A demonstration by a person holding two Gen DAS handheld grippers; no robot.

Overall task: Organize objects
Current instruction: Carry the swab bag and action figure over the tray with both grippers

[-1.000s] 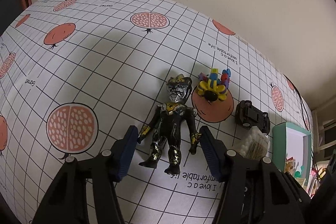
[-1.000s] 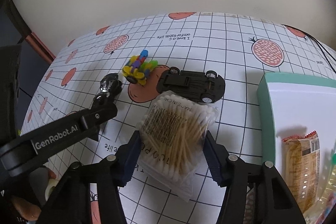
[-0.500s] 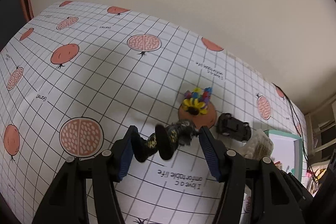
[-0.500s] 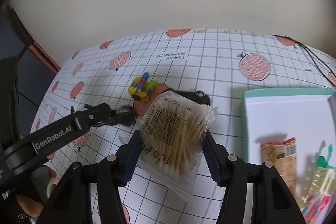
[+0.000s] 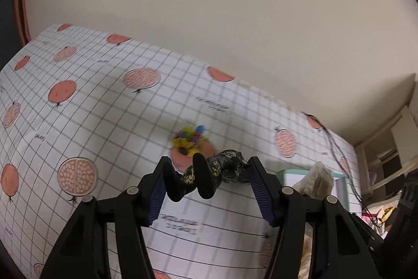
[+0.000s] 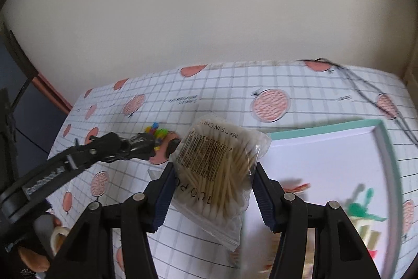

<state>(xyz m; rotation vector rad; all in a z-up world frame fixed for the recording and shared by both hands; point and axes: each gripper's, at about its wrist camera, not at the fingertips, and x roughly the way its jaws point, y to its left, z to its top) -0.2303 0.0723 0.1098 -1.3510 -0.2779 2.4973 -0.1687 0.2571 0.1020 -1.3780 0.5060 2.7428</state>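
Observation:
My left gripper [image 5: 209,171] is shut on a black and gold toy figure [image 5: 209,173], held above the table with its feet toward the camera. My right gripper [image 6: 213,174] is shut on a clear bag of cotton swabs [image 6: 219,169], lifted beside the teal-rimmed white box [image 6: 326,148]. From the right wrist view the left gripper [image 6: 138,145] reaches in from the left with the figure [image 6: 142,144]. A colourful block toy [image 5: 189,139] rests on an orange print of the cloth. The swab bag [image 5: 316,179] and the box [image 5: 300,174] show at the right of the left wrist view.
A grid tablecloth with pomegranate prints [image 5: 104,109] covers the table, against a cream wall. The box holds a snack packet [image 6: 297,186] and green and coloured items [image 6: 363,205]. A black cable [image 6: 365,88] runs along the back right. Shelving [image 5: 392,148] stands beyond the table's right end.
Both grippers have risen and swung right. The figure left the cloth and now hangs in the left gripper; the swab bag moved up toward the box. The black toy car dropped from view.

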